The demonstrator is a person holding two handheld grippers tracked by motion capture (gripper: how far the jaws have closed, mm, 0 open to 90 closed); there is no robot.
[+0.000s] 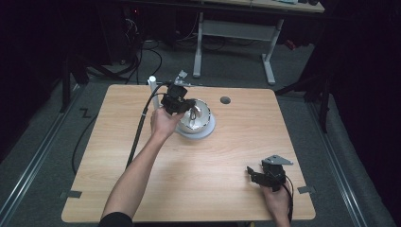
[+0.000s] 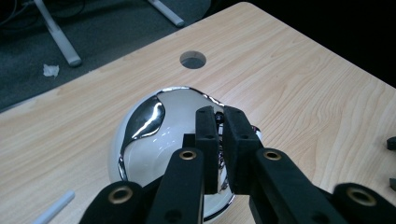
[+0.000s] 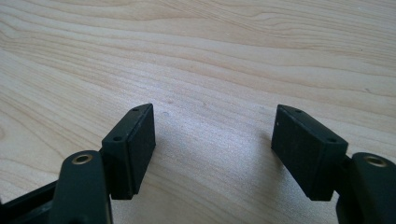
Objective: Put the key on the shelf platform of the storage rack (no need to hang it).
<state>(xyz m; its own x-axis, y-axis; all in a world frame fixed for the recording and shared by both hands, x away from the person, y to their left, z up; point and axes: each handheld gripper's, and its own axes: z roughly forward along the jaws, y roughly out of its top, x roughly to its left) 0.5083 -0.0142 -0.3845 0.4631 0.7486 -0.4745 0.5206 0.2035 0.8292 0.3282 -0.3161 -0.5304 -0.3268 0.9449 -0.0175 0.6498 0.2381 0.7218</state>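
A shiny metal bowl (image 1: 201, 119) sits on a white round base (image 1: 209, 130) at the back middle of the wooden table (image 1: 227, 151). My left gripper (image 1: 187, 107) hangs over the bowl's left rim, tilted down into it. In the left gripper view the jaws of the left gripper (image 2: 220, 116) stand pressed close together above the bowl (image 2: 149, 135). I cannot tell whether anything thin is pinched between them. My right gripper (image 1: 253, 175) rests low near the front right of the table. Its jaws are wide apart in the right gripper view (image 3: 215, 135), with bare wood between them.
A round cable hole (image 1: 225, 100) lies in the table just right of the bowl, also seen from the left gripper (image 2: 193, 59). A white tube (image 1: 152, 85) stands at the back left edge. The left gripper's black cable (image 1: 139, 127) trails off the table's left side.
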